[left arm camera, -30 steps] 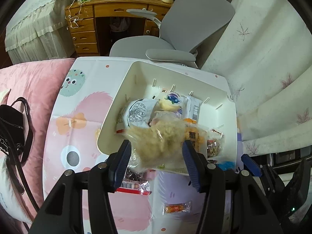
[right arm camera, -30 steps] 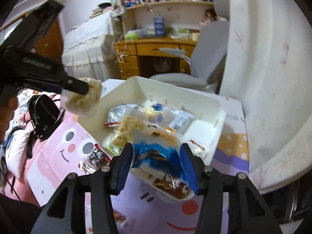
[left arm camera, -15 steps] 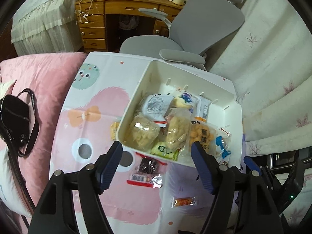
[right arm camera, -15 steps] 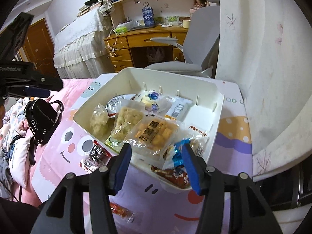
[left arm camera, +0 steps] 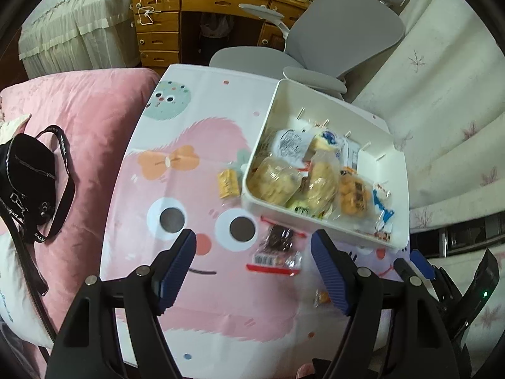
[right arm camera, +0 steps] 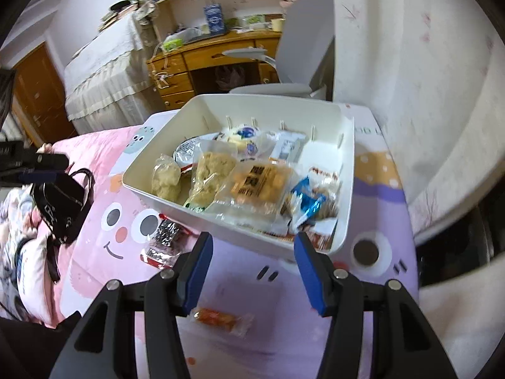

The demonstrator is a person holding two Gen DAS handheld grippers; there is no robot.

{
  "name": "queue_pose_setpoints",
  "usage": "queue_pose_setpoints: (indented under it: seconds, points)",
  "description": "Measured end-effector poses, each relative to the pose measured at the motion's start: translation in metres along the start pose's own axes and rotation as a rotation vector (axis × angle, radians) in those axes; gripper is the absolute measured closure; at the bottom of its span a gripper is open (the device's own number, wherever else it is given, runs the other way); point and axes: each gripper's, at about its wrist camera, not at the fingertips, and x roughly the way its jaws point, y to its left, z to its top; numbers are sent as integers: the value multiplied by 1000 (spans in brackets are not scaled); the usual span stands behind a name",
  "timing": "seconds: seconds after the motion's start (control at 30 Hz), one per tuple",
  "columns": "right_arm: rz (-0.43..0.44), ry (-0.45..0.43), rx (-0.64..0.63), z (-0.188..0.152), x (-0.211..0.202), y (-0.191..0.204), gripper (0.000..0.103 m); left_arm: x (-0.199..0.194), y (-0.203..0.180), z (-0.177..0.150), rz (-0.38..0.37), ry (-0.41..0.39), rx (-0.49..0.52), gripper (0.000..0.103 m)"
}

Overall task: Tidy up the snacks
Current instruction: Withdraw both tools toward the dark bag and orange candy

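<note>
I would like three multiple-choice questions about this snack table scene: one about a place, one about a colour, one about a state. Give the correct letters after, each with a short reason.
1. Where does the dark snack packet with the red edge lie?
A. inside the white bin
B. on the tablecloth, just outside the bin's near wall
C. on the grey chair

2. What colour is the small wrapped snack lying nearest the right gripper?
A. orange
B. green
C. black

3. What is the state of the left gripper?
A. shut on a packet
B. open with nothing between its fingers
C. shut and empty

Answers:
1 B: the packet rests on the tablecloth in front of the white bin, not in it.
2 A: its filling shows orange through a clear wrapper.
3 B: the blue pads stand well apart, and the snacks seen between them lie on the cloth below.
</note>
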Motion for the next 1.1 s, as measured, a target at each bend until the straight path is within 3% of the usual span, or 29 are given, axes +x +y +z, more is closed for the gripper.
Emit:
queue_pose_setpoints:
  seconds: [0.27,0.37,0.53,0.77,1.1]
  points:
    - [-29,39,176,-26,-10,23,49,1,38,-16,-31,53,67,28]
    - [-44,63,256,-38,-10,31,49,3,49,-24,-46,66,77,21]
    - [-58,103,385,-54,-8,36,49,10,64,-37,-64,113,110,20]
    - [-29,202,534,-65,2,32,49,21,65,-44,-78,132,156,20]
    - [9,331,700,-80,34,17,49,51,48,-29,-93,145,176,19]
